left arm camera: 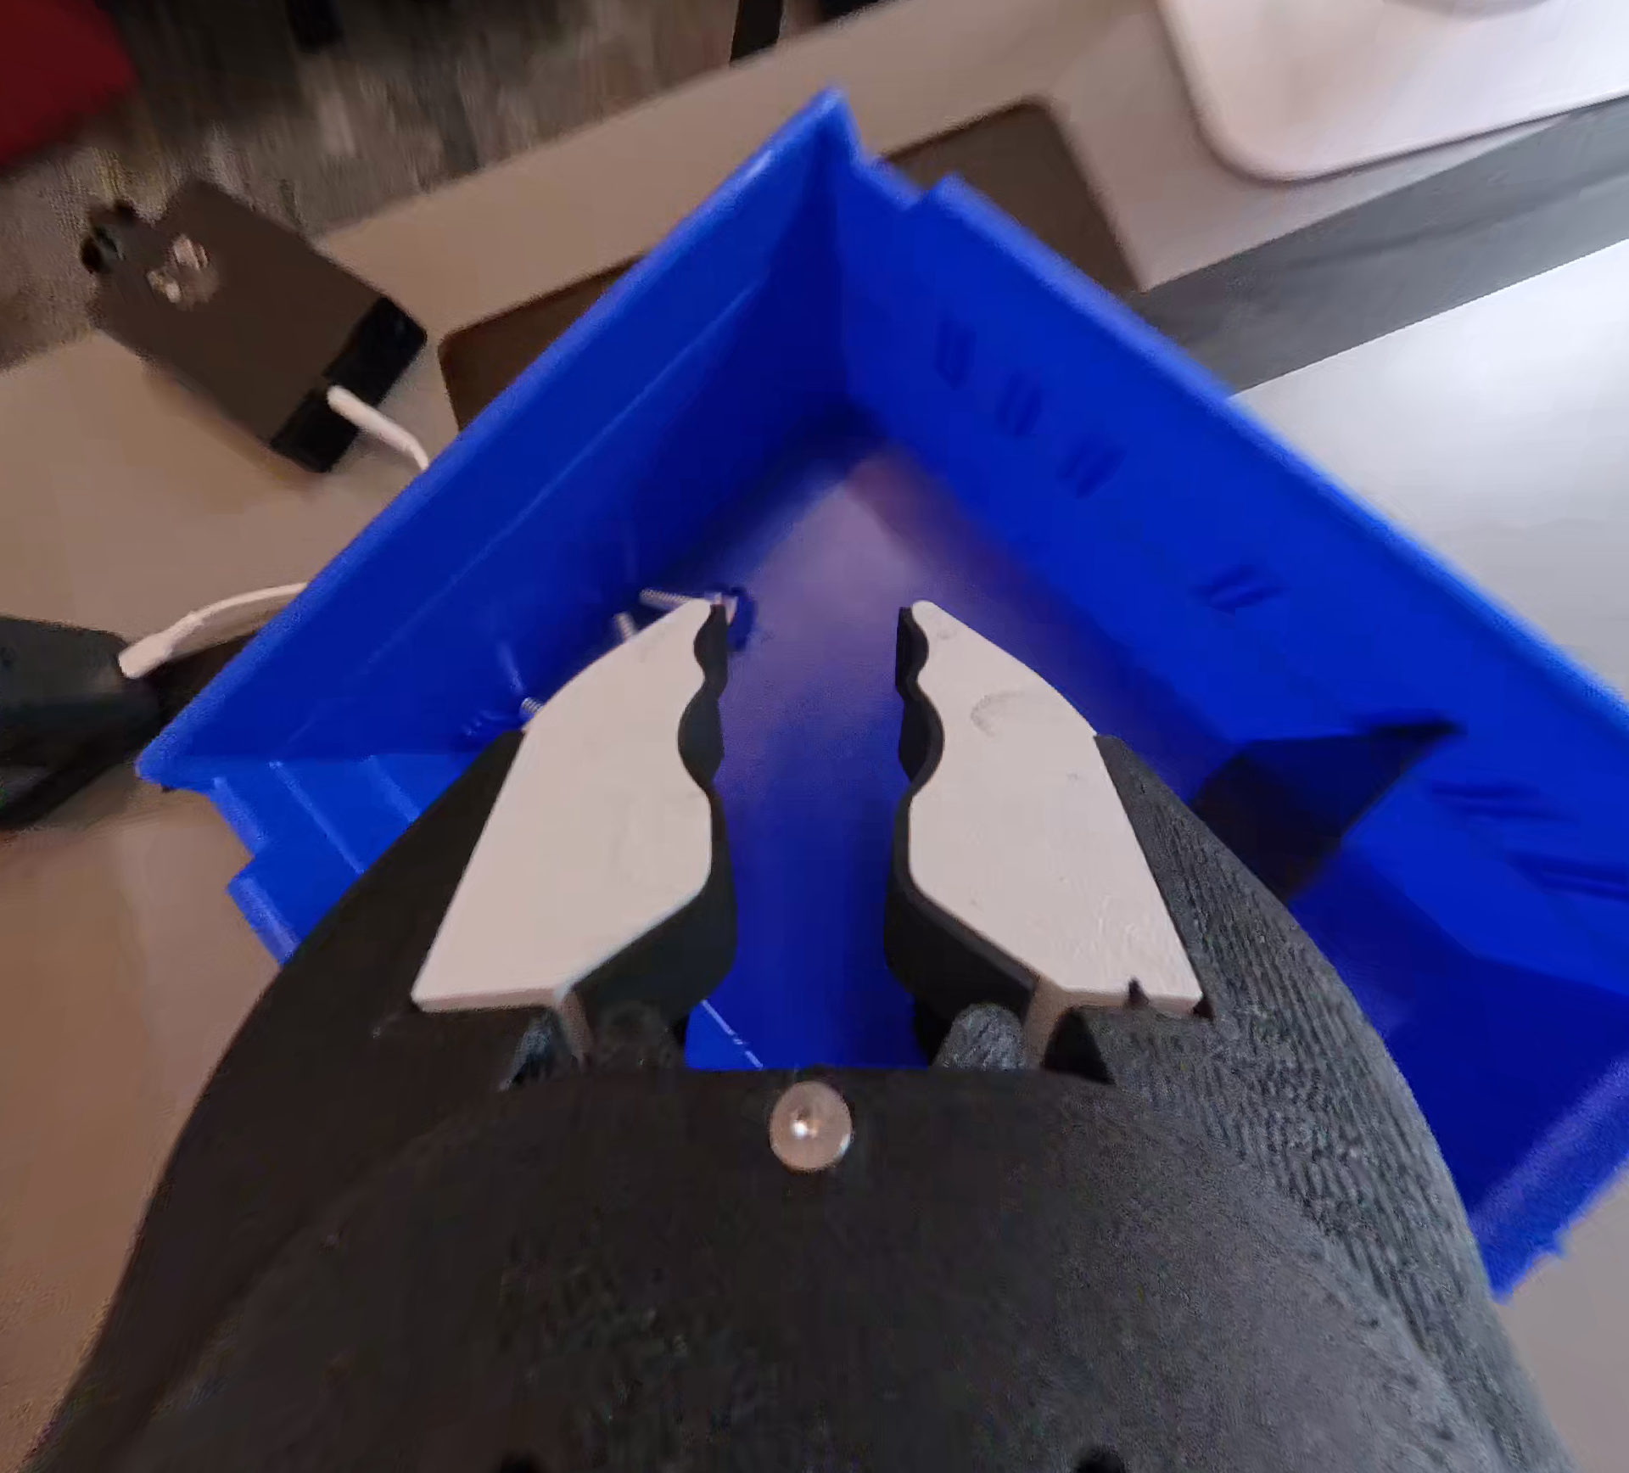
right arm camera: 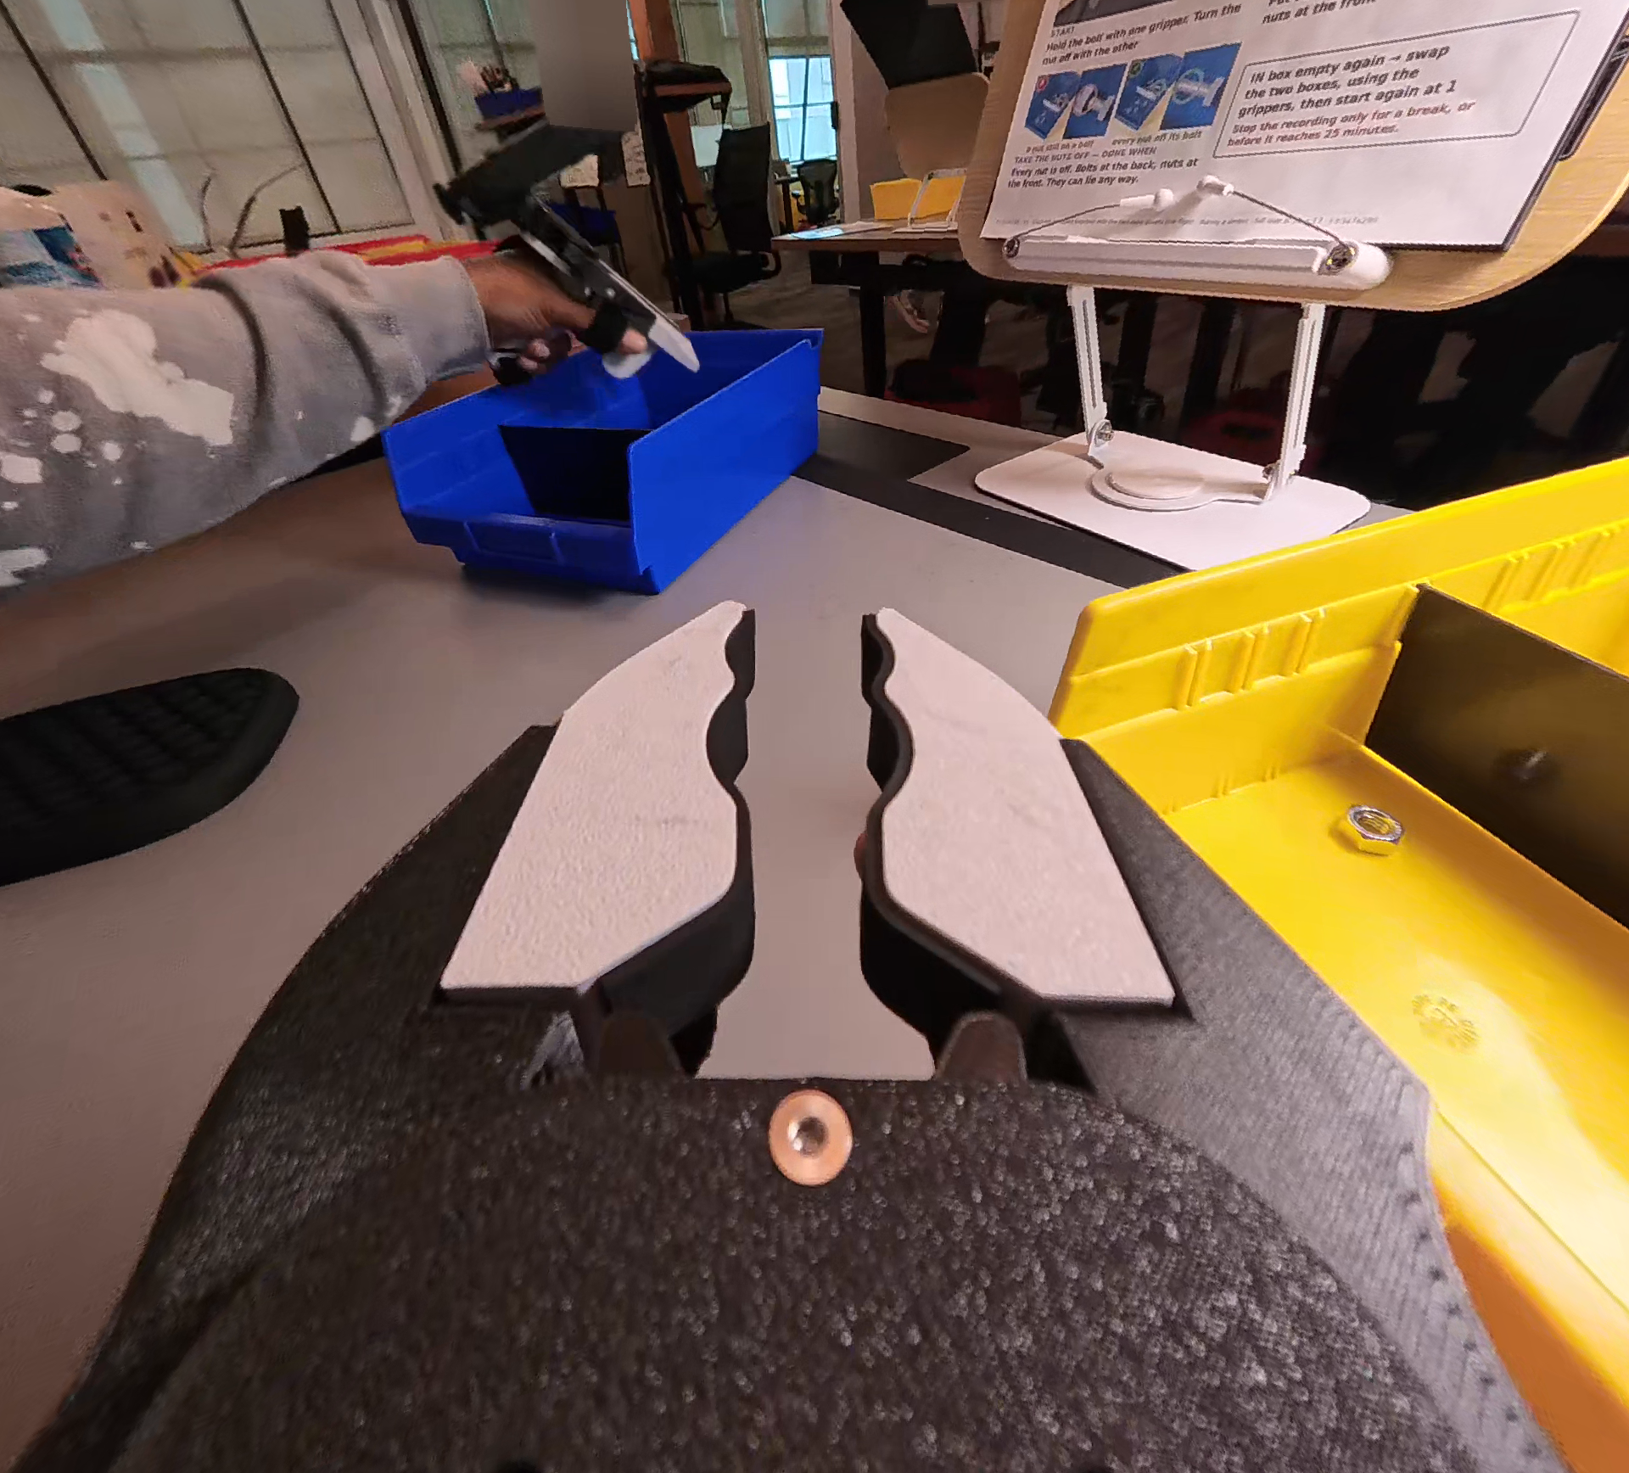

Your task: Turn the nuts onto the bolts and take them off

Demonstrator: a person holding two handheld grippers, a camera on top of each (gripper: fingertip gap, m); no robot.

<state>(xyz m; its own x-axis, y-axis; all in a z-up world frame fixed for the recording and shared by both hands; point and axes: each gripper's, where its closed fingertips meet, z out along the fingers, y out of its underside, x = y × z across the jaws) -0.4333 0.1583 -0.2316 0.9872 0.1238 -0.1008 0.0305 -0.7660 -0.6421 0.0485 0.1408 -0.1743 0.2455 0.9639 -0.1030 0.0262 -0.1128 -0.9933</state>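
At the far left of the right wrist view a black, ribbed, rounded pad lies on the smooth grey table. Above it a grey, white-splashed sleeve reaches right, its hand tilting the left gripper down over the glossy blue plastic bin. From the left wrist view that gripper hangs inside the bin, jaws apart and holding nothing; thin threaded metal bolts lie by the bin's left wall, just beside the left fingertip, blurred. Centre, the right gripper, with wavy white-faced fingers in grainy black housing, hovers level over bare table, jaws apart, empty. To the right a yellow plastic bin holds one hexagonal metal nut near its black divider. Behind stands a white stand bearing an instruction sheet.
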